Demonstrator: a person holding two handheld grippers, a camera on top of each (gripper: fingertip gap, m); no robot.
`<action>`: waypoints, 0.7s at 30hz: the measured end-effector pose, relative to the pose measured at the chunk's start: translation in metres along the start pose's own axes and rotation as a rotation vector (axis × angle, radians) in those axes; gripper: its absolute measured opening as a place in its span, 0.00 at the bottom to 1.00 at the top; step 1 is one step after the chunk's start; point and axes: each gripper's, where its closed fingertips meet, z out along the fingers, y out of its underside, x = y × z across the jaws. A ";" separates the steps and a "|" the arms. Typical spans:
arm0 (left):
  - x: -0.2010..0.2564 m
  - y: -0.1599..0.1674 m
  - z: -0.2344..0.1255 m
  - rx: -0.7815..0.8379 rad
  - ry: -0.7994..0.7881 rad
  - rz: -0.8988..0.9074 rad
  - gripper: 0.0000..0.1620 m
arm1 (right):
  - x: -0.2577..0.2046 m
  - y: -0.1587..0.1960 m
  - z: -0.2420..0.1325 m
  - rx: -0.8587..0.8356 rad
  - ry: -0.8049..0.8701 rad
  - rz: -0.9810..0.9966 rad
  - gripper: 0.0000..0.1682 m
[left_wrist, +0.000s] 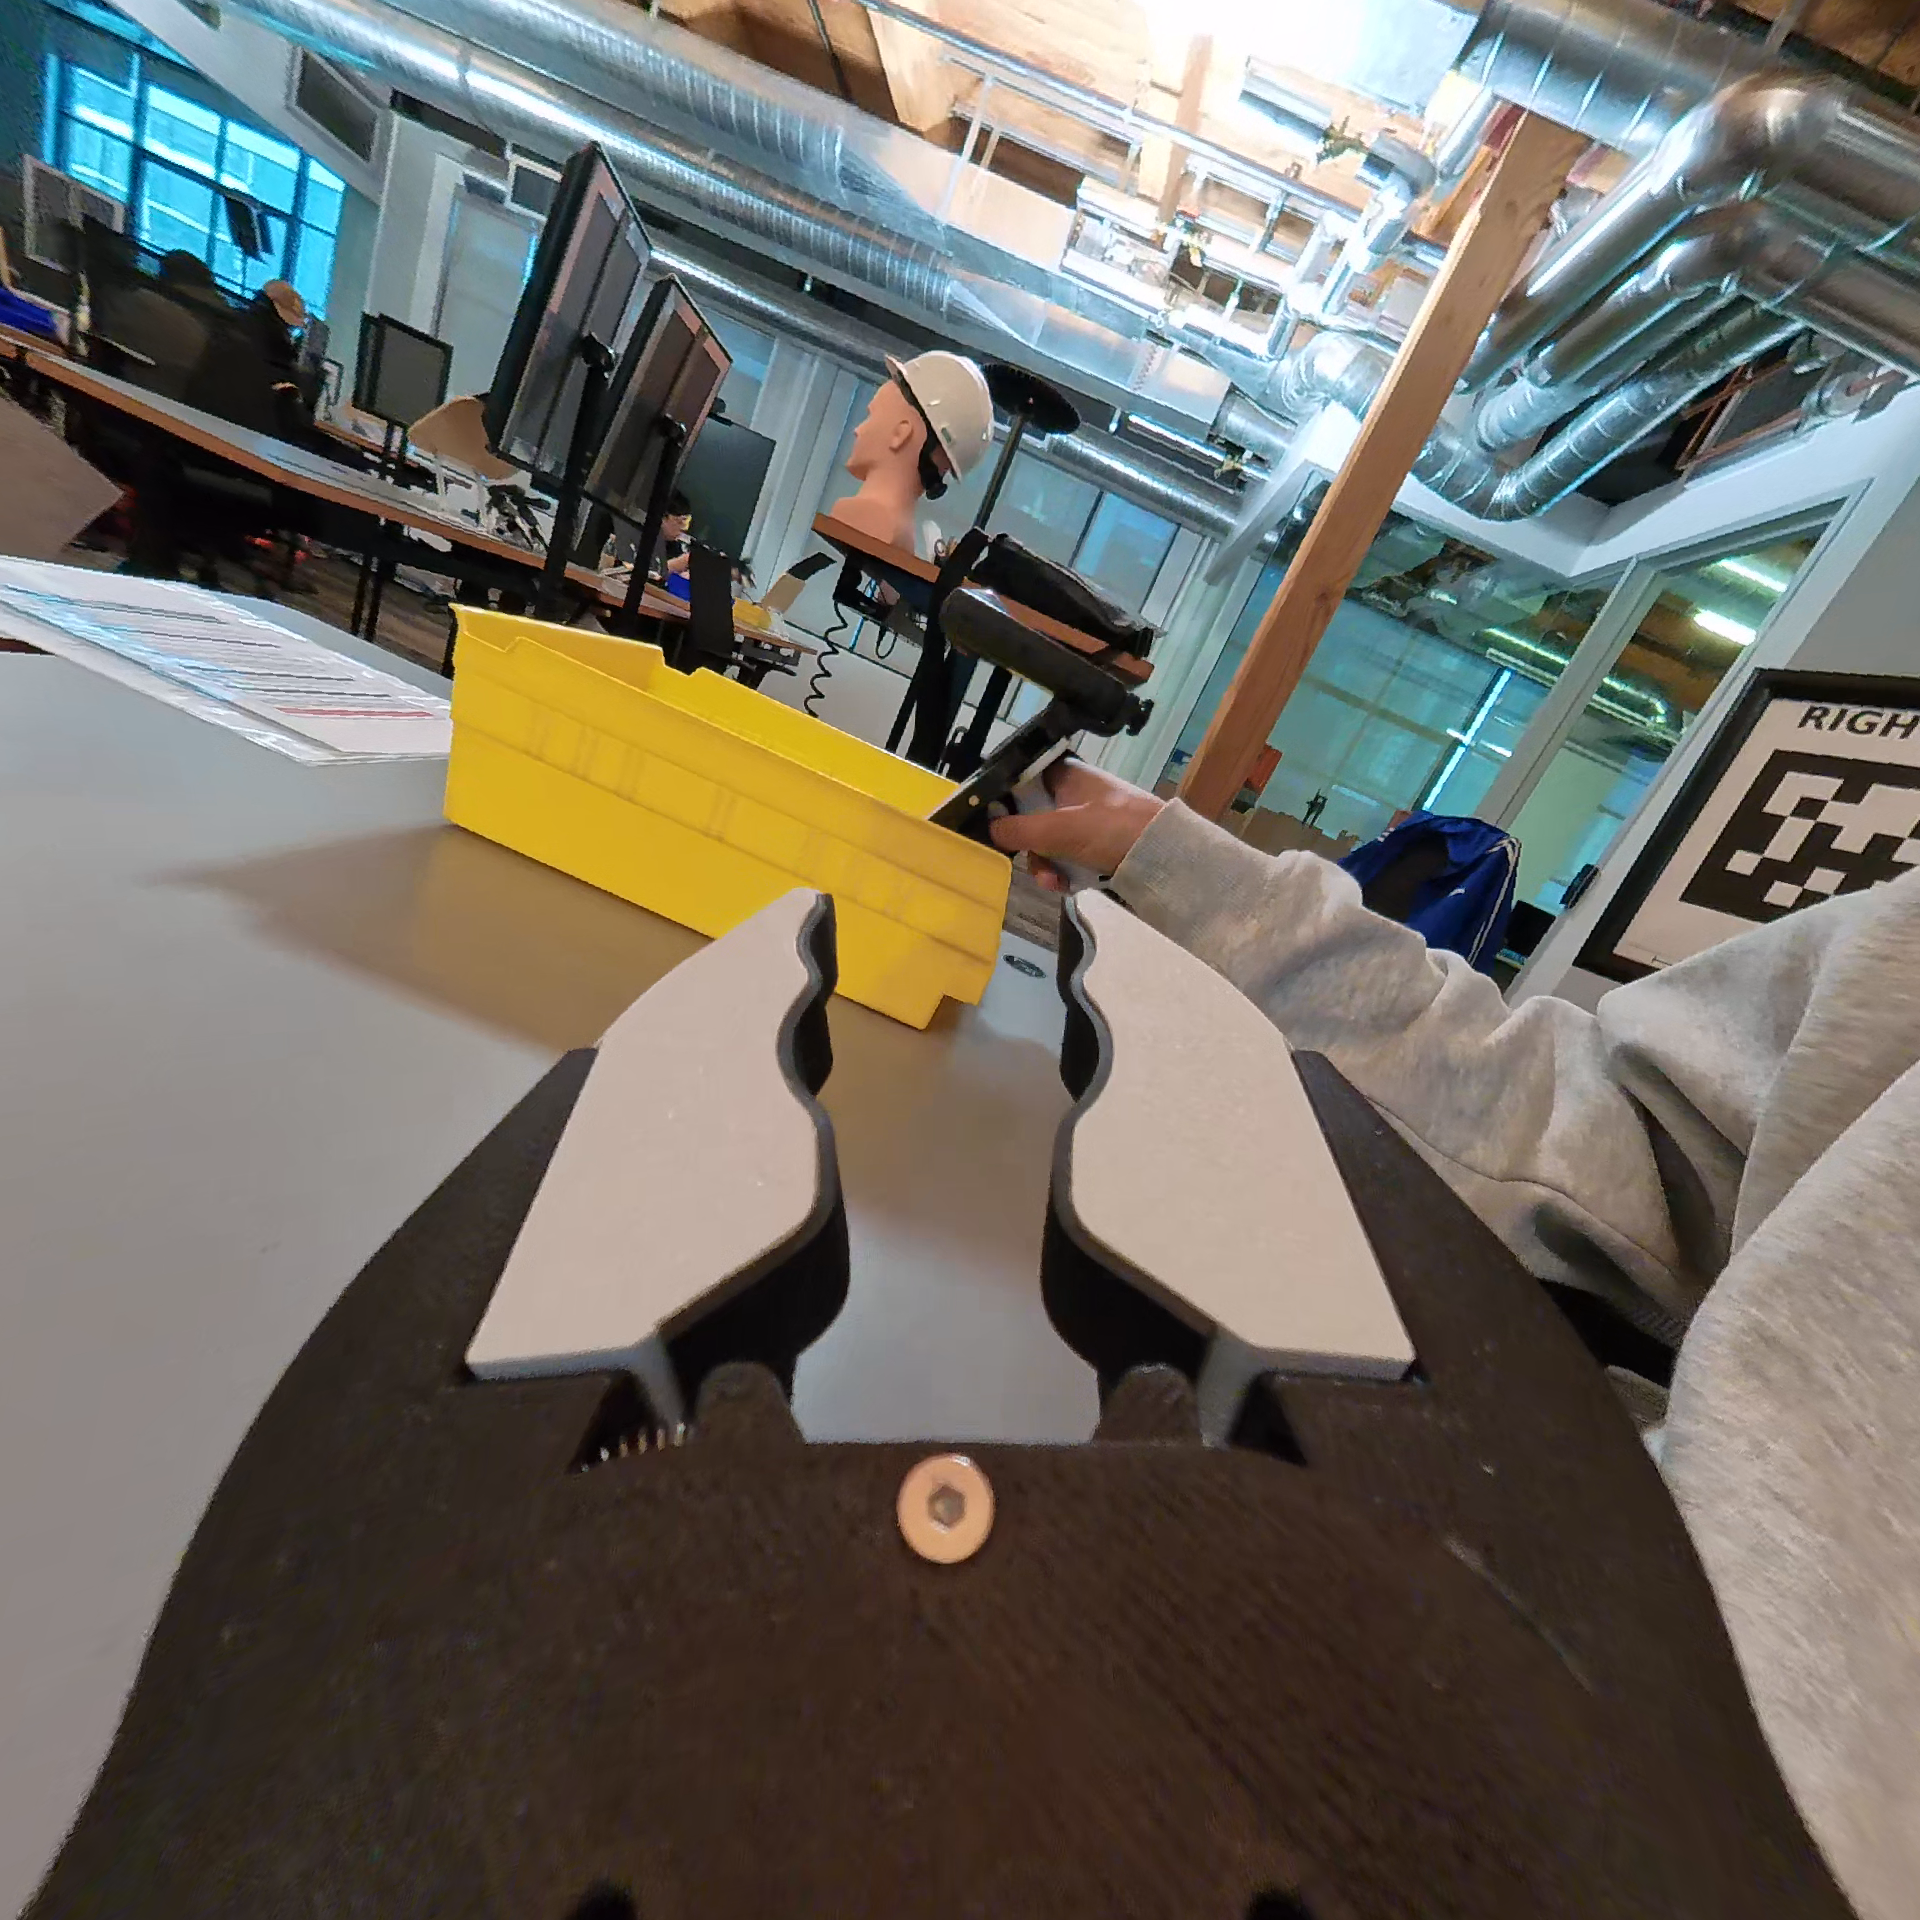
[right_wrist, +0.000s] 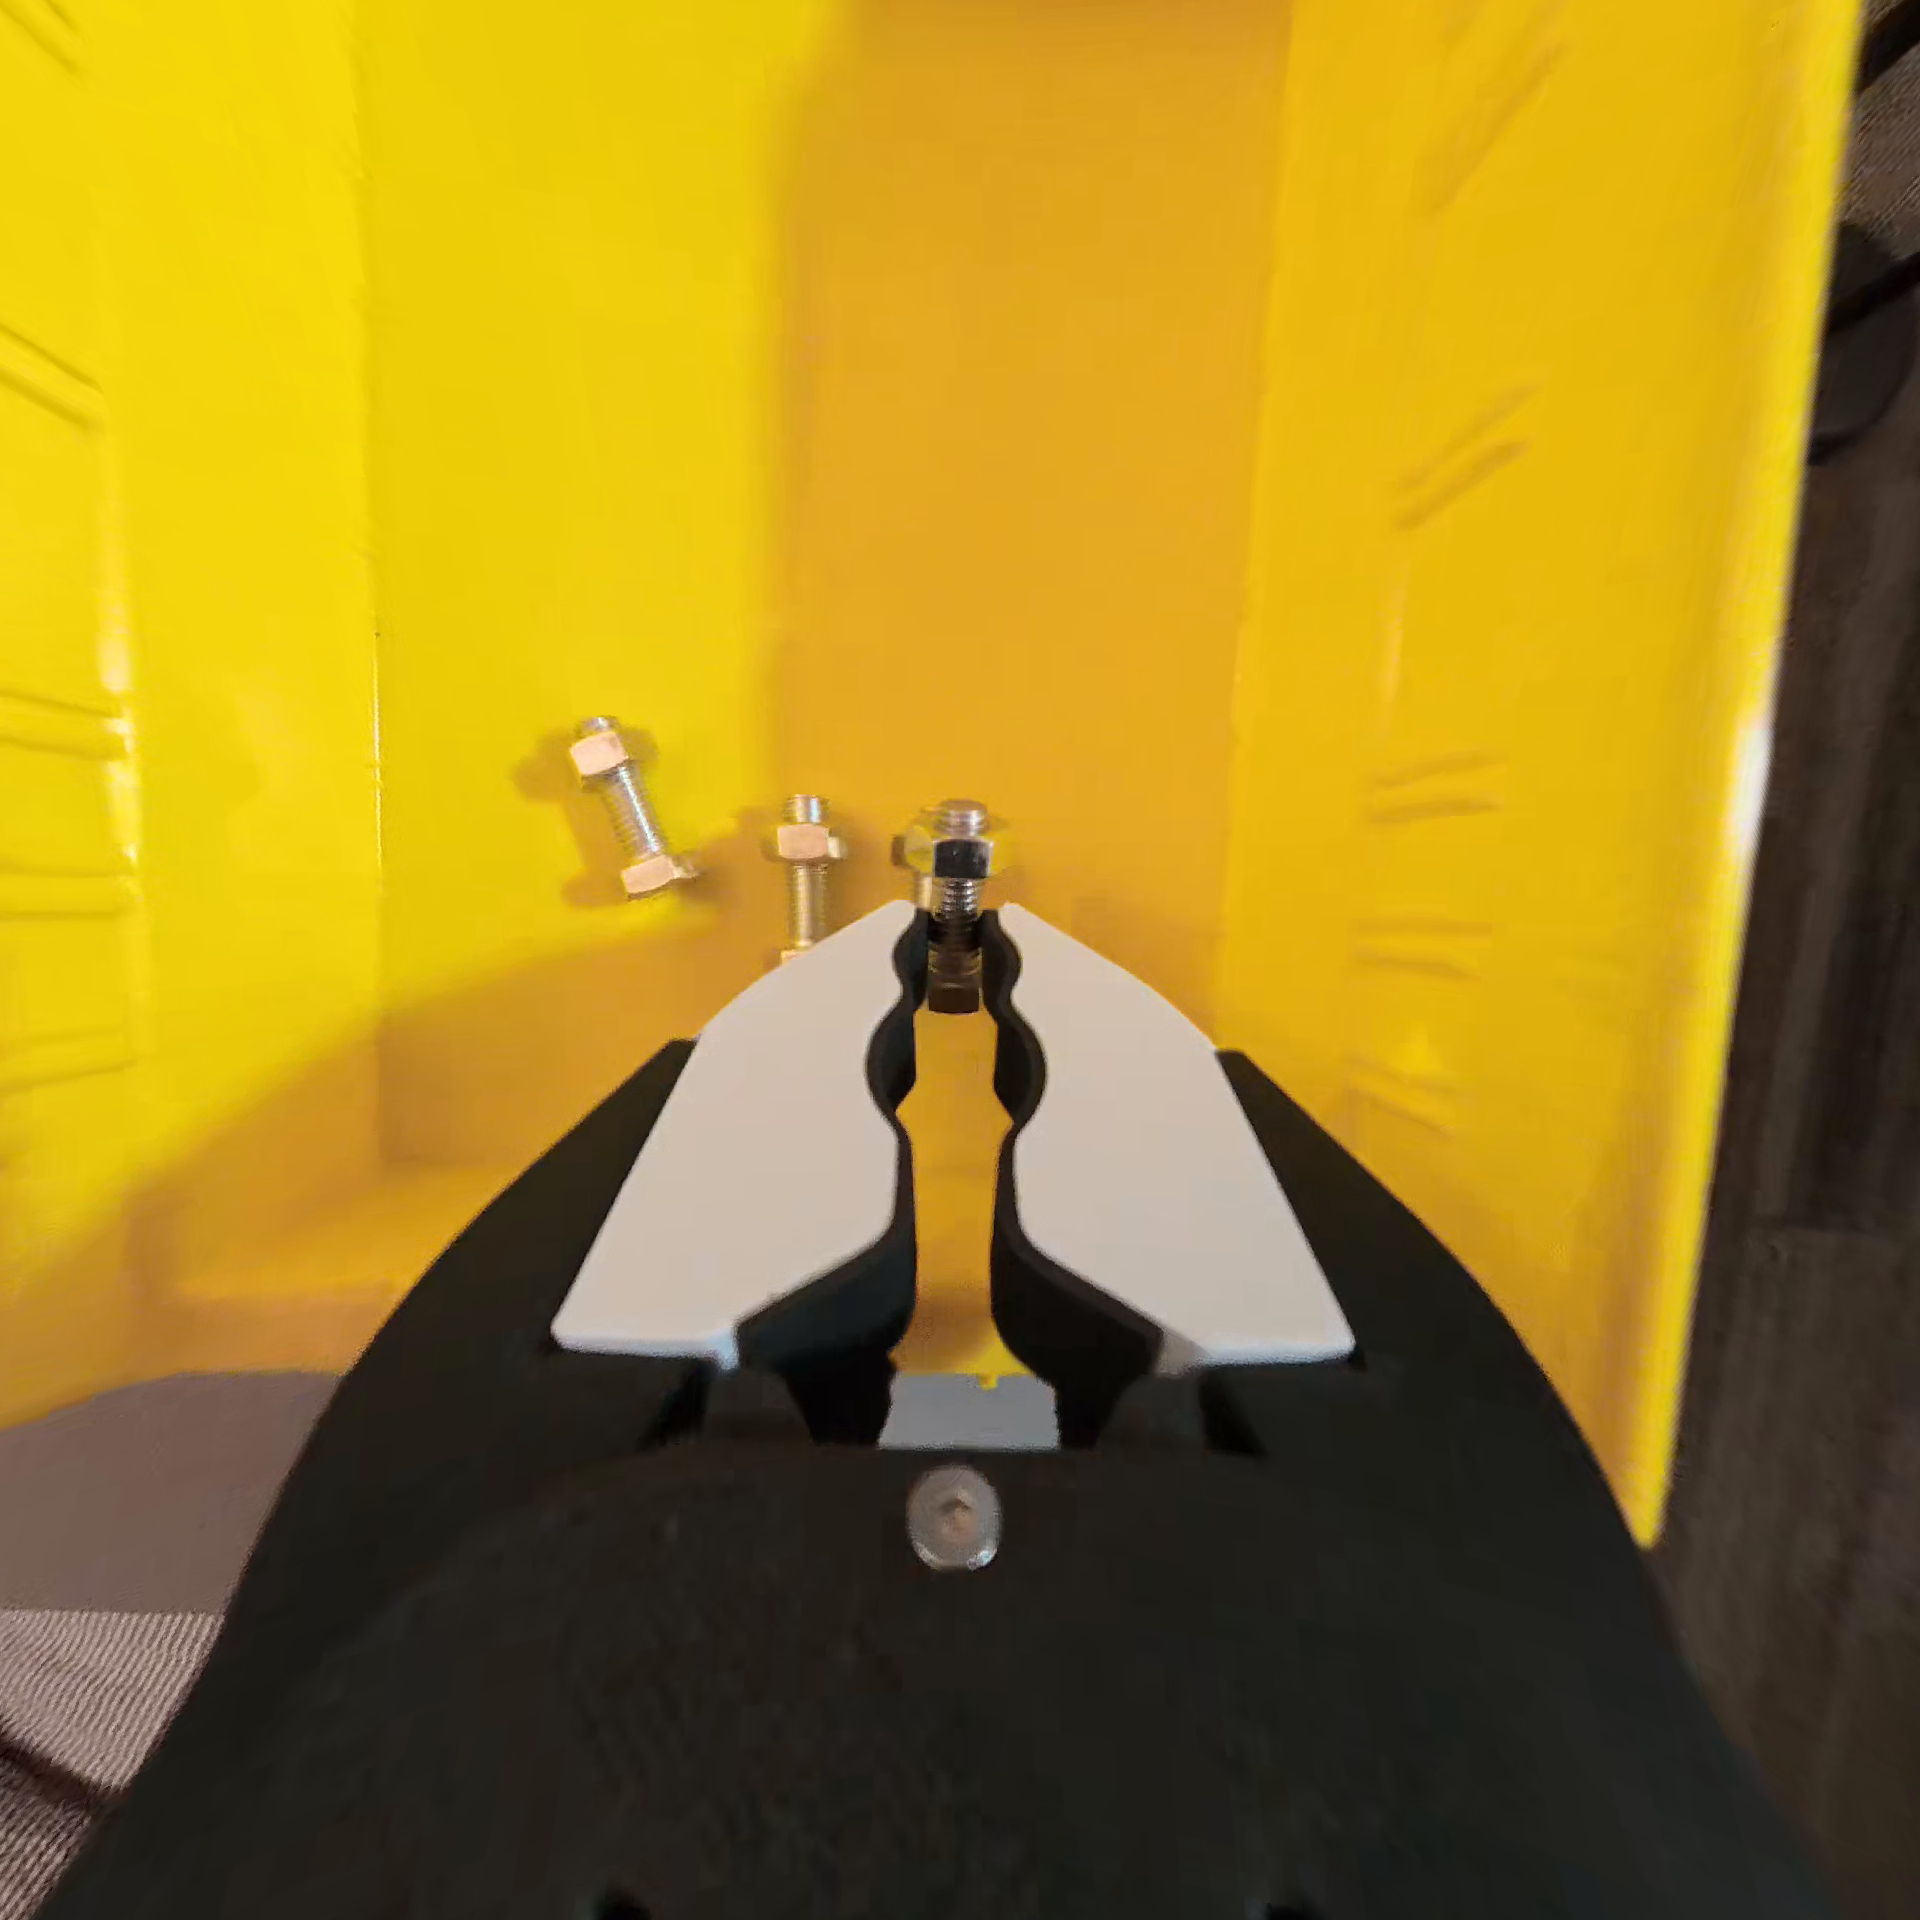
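Note:
My right gripper (right_wrist: 951, 914) is inside a yellow plastic bin (right_wrist: 1039, 416) and is shut on a silver bolt with a nut (right_wrist: 954, 857), which sticks out past the fingertips. Two more bolts with nuts lie on the bin floor to the left, one close by (right_wrist: 802, 873) and one farther left (right_wrist: 621, 808). My left gripper (left_wrist: 945, 920) is open and empty, low over the grey table (left_wrist: 260, 1039), pointing at the near end of the yellow bin (left_wrist: 707, 800). In the left wrist view the right gripper's handle (left_wrist: 1023, 758) reaches into the bin, held by a hand (left_wrist: 1081, 826).
A laminated sheet (left_wrist: 229, 665) lies on the table left of the bin. A grey sleeve (left_wrist: 1403, 1039) crosses the right side. A framed black-and-white marker board (left_wrist: 1808, 821) stands at the right. Desks with monitors (left_wrist: 582, 312) and a mannequin head with a white helmet (left_wrist: 925, 436) stand behind. Some 40 centimeters of space lies between my two pairs of fingers.

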 end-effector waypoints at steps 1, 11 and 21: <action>0.000 0.001 0.000 -0.002 0.001 0.002 0.25 | 0.000 0.002 0.003 -0.014 0.001 0.001 0.06; 0.000 0.002 0.003 -0.002 0.004 -0.013 0.25 | 0.015 0.011 0.018 -0.114 0.047 0.015 0.06; 0.000 0.004 0.002 -0.012 -0.004 -0.006 0.24 | 0.019 0.005 0.013 -0.086 0.042 -0.024 0.18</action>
